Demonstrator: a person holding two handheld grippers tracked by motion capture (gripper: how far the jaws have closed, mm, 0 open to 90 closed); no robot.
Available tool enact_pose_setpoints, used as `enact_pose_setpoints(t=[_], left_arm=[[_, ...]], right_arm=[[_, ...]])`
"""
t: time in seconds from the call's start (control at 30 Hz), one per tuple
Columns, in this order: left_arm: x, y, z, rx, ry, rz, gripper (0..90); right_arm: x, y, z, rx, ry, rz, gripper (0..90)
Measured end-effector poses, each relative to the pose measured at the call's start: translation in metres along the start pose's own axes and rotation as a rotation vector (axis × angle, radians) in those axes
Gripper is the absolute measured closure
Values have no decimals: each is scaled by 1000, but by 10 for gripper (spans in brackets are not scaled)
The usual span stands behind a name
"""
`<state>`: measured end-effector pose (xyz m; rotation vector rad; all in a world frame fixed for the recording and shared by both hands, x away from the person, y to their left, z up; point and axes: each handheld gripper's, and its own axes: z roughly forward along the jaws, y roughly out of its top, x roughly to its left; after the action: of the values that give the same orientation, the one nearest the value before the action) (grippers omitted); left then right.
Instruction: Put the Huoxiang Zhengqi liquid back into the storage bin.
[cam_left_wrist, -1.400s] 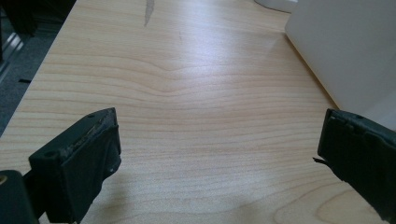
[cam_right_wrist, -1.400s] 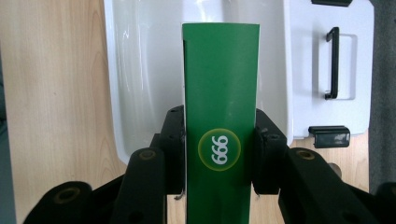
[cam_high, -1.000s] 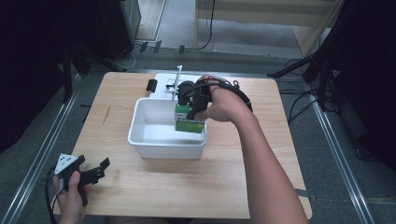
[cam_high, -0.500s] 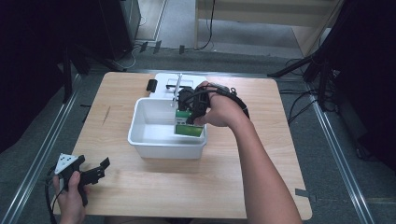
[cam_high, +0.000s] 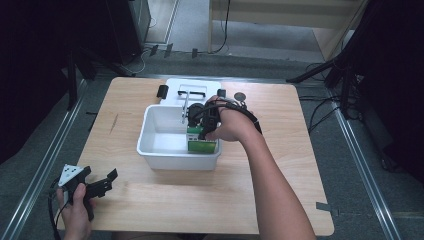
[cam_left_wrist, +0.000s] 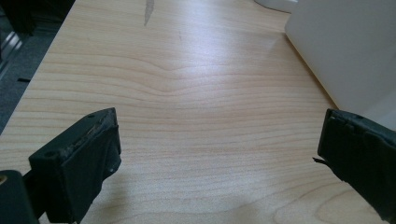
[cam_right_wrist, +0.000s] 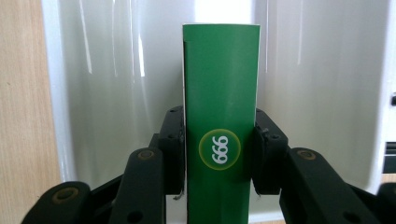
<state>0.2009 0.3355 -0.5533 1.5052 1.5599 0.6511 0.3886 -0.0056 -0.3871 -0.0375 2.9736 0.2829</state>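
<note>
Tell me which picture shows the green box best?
The right gripper view: the green box is close up, pinched between the fingers, its 999 logo clear. The high view shows it small, inside the white bin. The left gripper view looks across the table.

Grey floor (cam_high: 350, 150), trailing cables (cam_high: 320, 112), light wooden furniture (cam_high: 280, 15) behind.

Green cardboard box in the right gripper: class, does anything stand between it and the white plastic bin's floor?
Nothing visible does. The green cardboard box, clamped in the right gripper, hangs over bare floor of the white plastic bin.
</note>
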Motion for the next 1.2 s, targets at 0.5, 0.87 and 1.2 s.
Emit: enact_pose_setpoints(t=[0.5,0.87,1.2], left_arm=[[0,0,0,-1,0,1,3],[-1,0,0,0,2,1,3],[-1,0,0,2,4,5,3]], right_arm=[[-1,-1,0,-49,-2,32,586],[-1,-7,-24,-125,-9,107,501],[-2,-19,-54,-177,-51,164,456]])
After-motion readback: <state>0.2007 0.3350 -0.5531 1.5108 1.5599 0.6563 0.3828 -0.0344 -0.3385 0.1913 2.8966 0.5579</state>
